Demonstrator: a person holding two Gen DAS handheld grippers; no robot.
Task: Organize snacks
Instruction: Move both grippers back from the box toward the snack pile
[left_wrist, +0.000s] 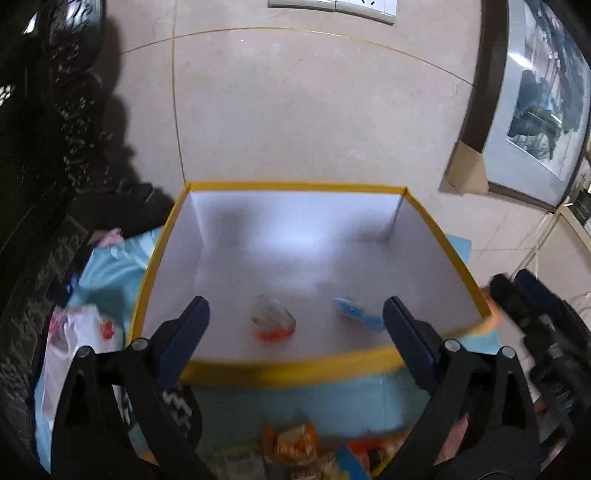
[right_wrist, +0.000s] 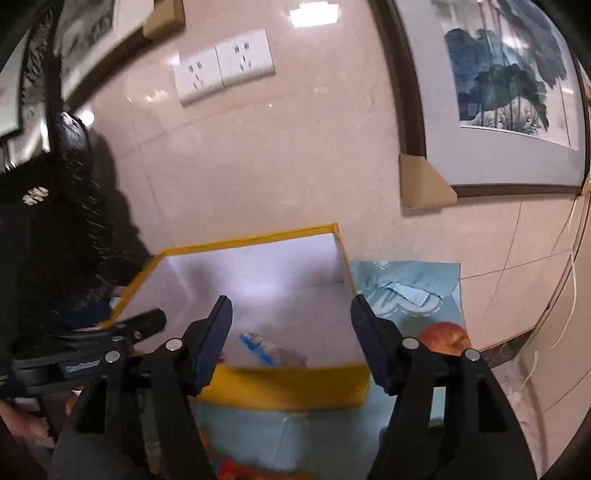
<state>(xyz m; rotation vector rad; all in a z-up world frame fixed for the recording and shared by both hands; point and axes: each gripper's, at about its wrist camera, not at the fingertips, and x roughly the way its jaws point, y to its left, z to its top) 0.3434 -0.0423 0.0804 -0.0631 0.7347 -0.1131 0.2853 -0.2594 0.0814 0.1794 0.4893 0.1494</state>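
A yellow-rimmed box (left_wrist: 291, 369) with a white inside stands on a light blue cloth (left_wrist: 295, 402). In it lie a clear packet with red print (left_wrist: 272, 320) and a blue-and-white packet (left_wrist: 358, 314). My left gripper (left_wrist: 295, 314) is open and empty above the box's near rim. My right gripper (right_wrist: 291, 314) is open and empty over the same box (right_wrist: 288, 387), above the blue-and-white packet (right_wrist: 266, 349). More orange and red snack packets (left_wrist: 295, 443) lie in front of the box.
A red apple (right_wrist: 443, 338) sits right of the box on the cloth (right_wrist: 406, 295). A white plastic bag (left_wrist: 74, 350) lies left of the box. Framed pictures (right_wrist: 498, 92) lean on the tiled wall behind. A dark carved object (left_wrist: 44, 147) stands at left.
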